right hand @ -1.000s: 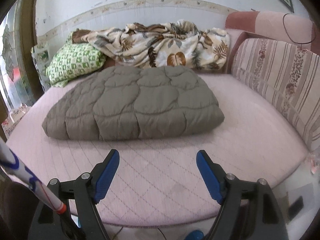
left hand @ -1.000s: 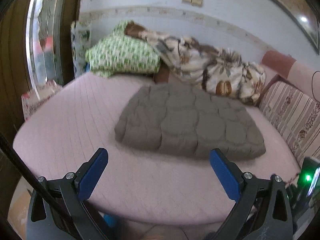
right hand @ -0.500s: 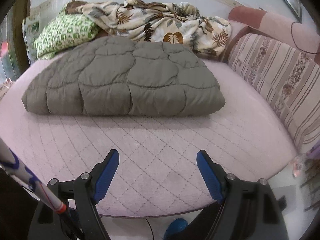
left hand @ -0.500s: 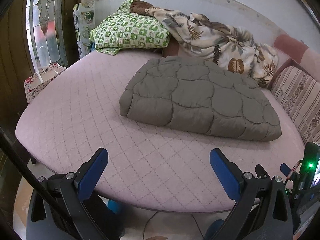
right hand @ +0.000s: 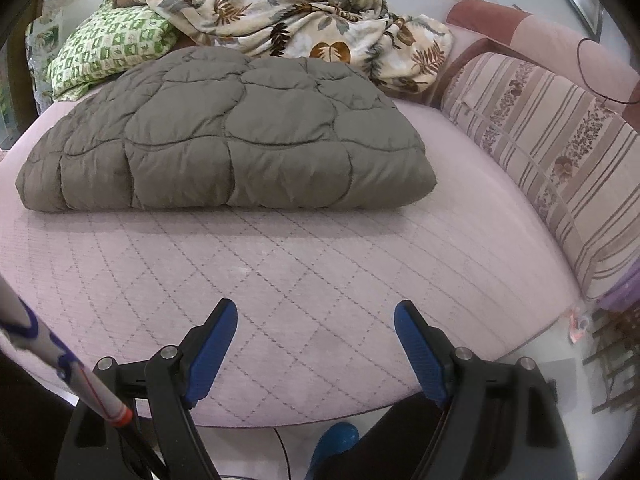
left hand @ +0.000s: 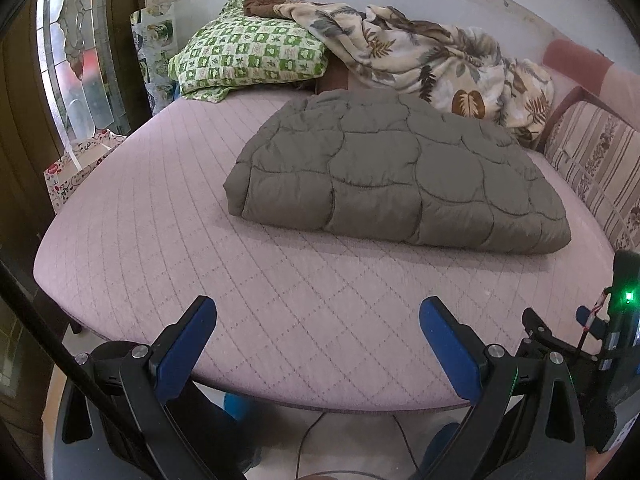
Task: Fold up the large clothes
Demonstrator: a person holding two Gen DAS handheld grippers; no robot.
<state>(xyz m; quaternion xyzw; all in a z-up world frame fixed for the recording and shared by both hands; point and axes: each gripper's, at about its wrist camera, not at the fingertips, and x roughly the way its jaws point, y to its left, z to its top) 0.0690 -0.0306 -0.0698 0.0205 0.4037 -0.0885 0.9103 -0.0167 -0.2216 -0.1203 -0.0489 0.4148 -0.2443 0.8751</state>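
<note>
Late stage of folding. Quilted grey-brown garment (left hand: 396,176), prob. a padded coat, lies as a compact rectangular bundle mid-bed on the pink quilted mattress (left hand: 160,216), edges roughly squared; fold appears essentially done. Left gripper (left hand: 318,332) and right gripper (right hand: 315,330) both spread wide, holding nothing, poised above the near mattress edge, well apart from the bundle. Remaining, if anything: minor tidying. Leaf-print blanket (right hand: 304,20) and green pillow (left hand: 248,60) lie untouched behind.

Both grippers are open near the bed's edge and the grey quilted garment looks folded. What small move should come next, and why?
Probably none on the garment: draw both grippers back. The grey quilted garment lies as a compact folded block on the pink bed, and the left gripper and right gripper are open, empty, apart from it.
</note>
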